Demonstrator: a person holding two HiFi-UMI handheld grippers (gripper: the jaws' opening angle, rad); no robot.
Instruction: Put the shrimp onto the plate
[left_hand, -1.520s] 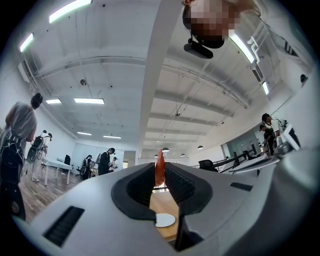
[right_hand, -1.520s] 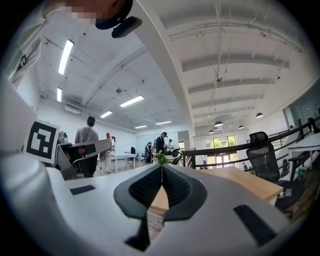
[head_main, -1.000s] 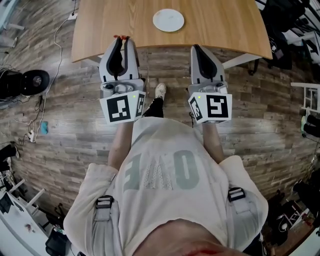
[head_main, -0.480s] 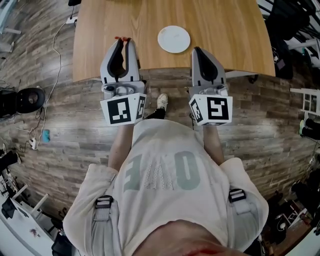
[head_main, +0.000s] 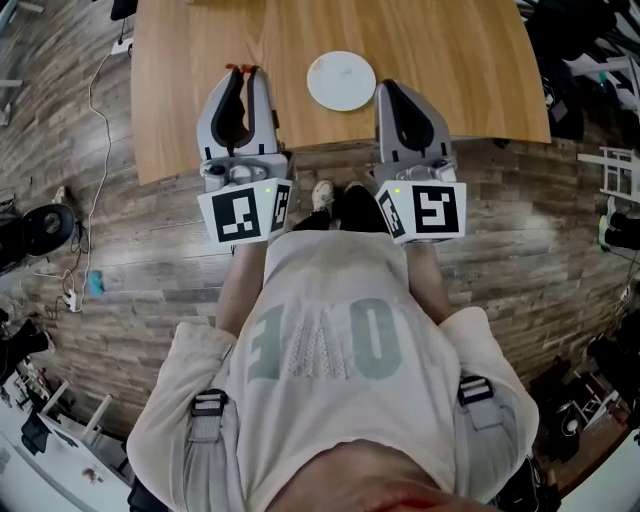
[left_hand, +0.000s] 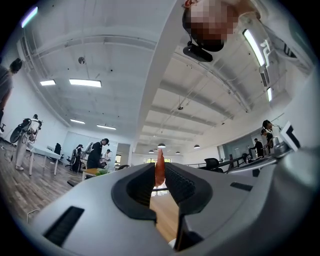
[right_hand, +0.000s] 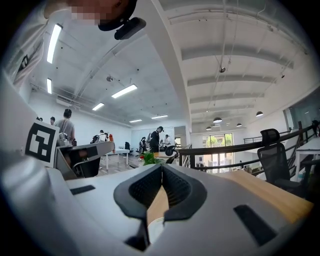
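Both grippers have come forward over the near edge of the bench (head_main: 190, 60), and the plate (head_main: 341, 80) now lies between them at upper centre. Left gripper (head_main: 241, 74) is clenched on the shrimp (left_hand: 159, 169), whose red end pokes past the tips, left of the plate. Right gripper (head_main: 386, 90) is closed on nothing, just beside the plate's right rim. Best to swing the shrimp rightward over the plate's middle, lower, then release; nothing stands between. A cable (head_main: 95, 90) trails on the floor (head_main: 100, 220).
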